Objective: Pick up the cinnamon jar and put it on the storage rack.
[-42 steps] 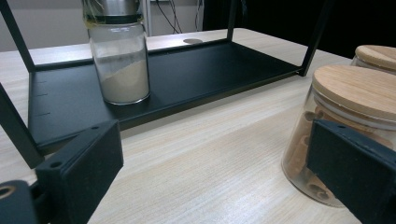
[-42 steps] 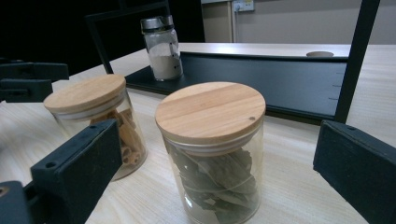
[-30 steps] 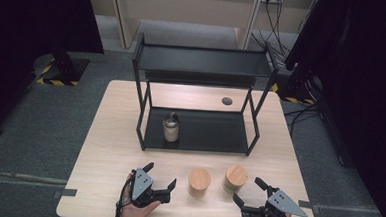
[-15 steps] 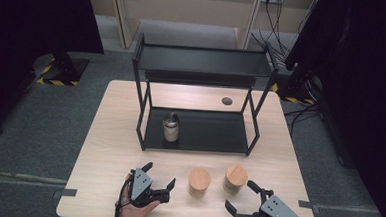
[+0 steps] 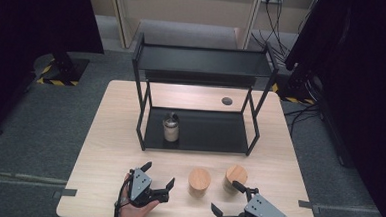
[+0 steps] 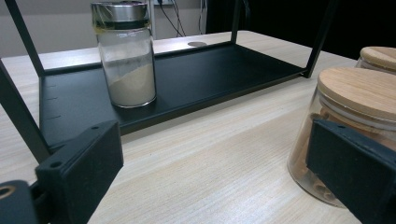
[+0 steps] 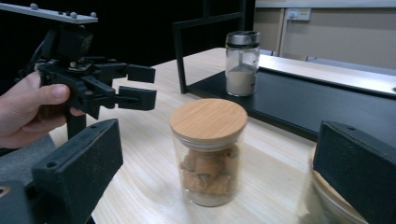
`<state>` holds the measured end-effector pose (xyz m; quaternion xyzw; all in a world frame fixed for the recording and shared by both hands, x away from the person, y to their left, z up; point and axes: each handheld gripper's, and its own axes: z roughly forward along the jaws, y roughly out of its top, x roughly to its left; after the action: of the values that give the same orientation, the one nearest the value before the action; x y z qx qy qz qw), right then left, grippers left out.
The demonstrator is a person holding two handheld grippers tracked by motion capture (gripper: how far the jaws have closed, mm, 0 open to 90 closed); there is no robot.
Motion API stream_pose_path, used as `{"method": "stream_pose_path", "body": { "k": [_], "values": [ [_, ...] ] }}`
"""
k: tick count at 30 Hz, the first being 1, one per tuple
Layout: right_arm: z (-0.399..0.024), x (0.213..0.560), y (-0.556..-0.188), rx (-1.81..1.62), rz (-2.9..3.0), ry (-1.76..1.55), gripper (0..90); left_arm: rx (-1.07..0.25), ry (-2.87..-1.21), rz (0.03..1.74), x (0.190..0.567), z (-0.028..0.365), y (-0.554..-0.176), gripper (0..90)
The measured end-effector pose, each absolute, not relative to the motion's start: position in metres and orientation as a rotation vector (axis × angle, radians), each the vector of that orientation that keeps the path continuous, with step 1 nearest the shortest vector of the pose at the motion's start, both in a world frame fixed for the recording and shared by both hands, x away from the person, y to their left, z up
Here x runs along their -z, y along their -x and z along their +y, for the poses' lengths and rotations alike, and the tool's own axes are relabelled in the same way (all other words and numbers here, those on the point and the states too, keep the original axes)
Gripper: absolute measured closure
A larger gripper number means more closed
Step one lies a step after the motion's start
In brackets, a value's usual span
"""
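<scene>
Left gripper [image 5: 156, 182] sat at the near edge of the table [image 5: 109, 134], held in a hand [image 5: 134, 213], its jaws spread wide and empty. Right gripper [image 5: 225, 199] was likewise at the near edge, jaws wide apart and gripping nothing.

Two jars with wooden lids stood on the table between the grippers and the rack [image 5: 203, 64]. The left jar [image 5: 199, 182] stood just right of the left gripper's jaws, apart from them; in the right gripper view it [image 7: 208, 151] stood upright between the jaws, some way ahead, and held brown pieces. The right jar [image 5: 235, 177] stood just beside the right gripper's far jaw; in the right gripper view it was blurred at the lower right, so contact could not be judged. The two jars stood near each other without touching.

A shaker [image 5: 170, 127] with a metal cap stood upright on the rack's bottom shelf, toward its left end, part full of pale powder [image 6: 130, 84].
</scene>
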<state>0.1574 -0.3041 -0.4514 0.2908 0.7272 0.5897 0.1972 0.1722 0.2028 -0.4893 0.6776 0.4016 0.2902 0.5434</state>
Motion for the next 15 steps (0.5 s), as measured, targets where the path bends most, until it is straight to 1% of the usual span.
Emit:
{"method": "stream_pose_path", "body": {
  "k": [15],
  "values": [
    [-0.271,0.453,-0.174,-1.577,2.109,-0.797,2.6,-0.689,-1.605,0.954,0.489,0.203,-0.172,3.3]
  ]
}}
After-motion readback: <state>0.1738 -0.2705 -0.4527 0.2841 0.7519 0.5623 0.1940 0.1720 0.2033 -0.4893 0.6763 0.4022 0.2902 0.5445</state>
